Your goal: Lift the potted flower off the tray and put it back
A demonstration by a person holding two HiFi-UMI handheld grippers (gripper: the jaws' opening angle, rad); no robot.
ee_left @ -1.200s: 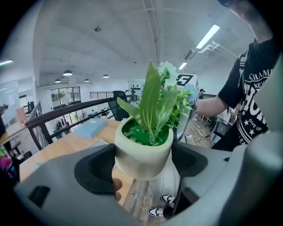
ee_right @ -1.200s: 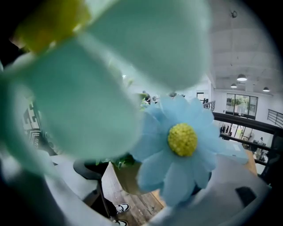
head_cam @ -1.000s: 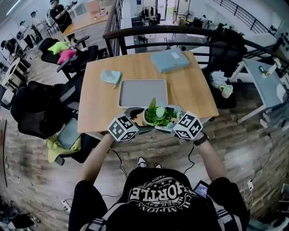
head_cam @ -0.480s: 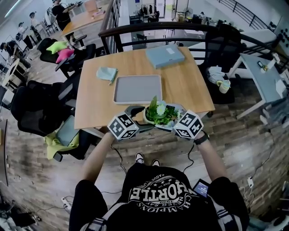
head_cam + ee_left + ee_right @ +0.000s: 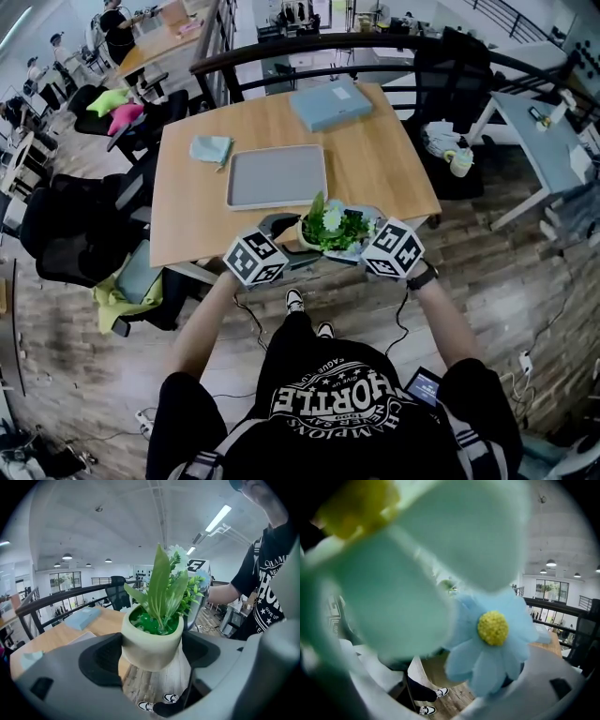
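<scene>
The left tongs [image 5: 152, 654] are clenched on the potted flower [image 5: 151, 639]. 1 dark pad presses the cream pot at 9 o'clock and the other at 3 o'clock, and the pot sits upright with its green leaves rising to 12 o'clock. Below the pot, at 6 o'clock, are wooden floor and a pair of shoes.

The right tongs [image 5: 454, 667] also grip the potted flower [image 5: 494, 630]. The pot's tan wall lies between the 2 pale arms, and a blue blossom with a yellow centre and a blurred pale petal fill most of that view.

In the head view the left tongs [image 5: 289, 246] are at 9 o'clock of the potted flower [image 5: 330, 230] and the right tongs [image 5: 361, 251] at 3 o'clock. The plant is held in the air at the counter's [image 5: 384, 178] near edge, at 6 o'clock of the grey tray [image 5: 277, 176] and apart from it.

A pale green cloth [image 5: 210, 148] lies at 10 o'clock of the tray, and a flat blue box [image 5: 330, 103] at 1 o'clock.
</scene>
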